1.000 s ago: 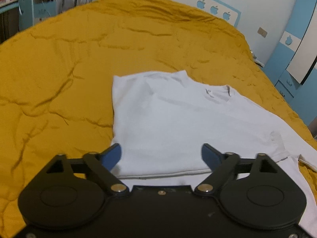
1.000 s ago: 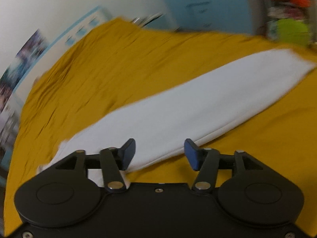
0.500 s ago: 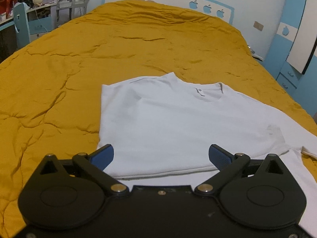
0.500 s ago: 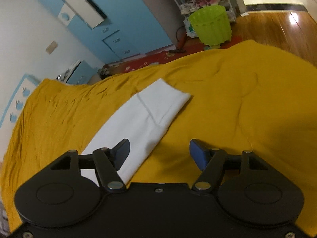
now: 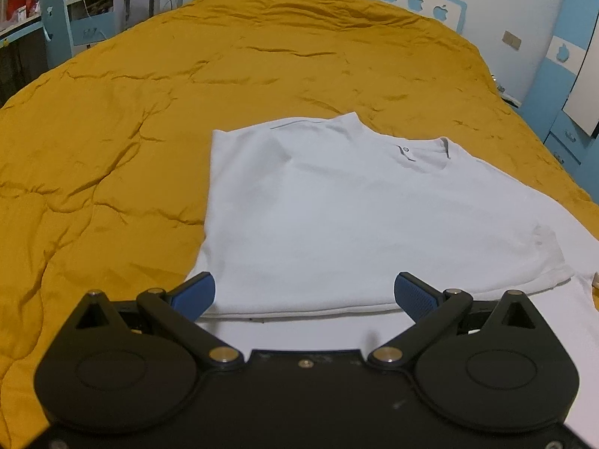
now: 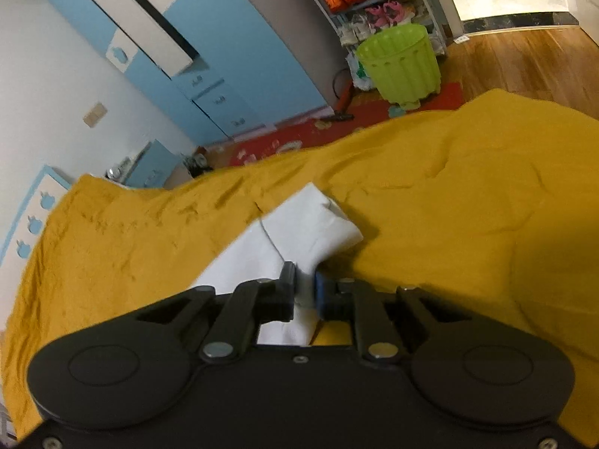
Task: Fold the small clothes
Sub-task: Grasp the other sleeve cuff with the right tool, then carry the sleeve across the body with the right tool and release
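Across the middle of the left wrist view, our white shirt (image 5: 337, 217) lies on the bed (image 5: 149, 119), one side already folded in. Our left hand-held gripper (image 5: 305, 292) hangs wide open over its near hem. Lower centre in the right view, our right hand-held gripper (image 6: 305, 288) has just closed on the sleeve (image 6: 310, 224), presumably to fold it inward.

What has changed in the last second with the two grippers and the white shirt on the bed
The right gripper swung along the sleeve to its cuff end and has just closed its jaws on it. The left gripper stayed open over the hem of the white shirt, which lies as before on the yellow bedspread.
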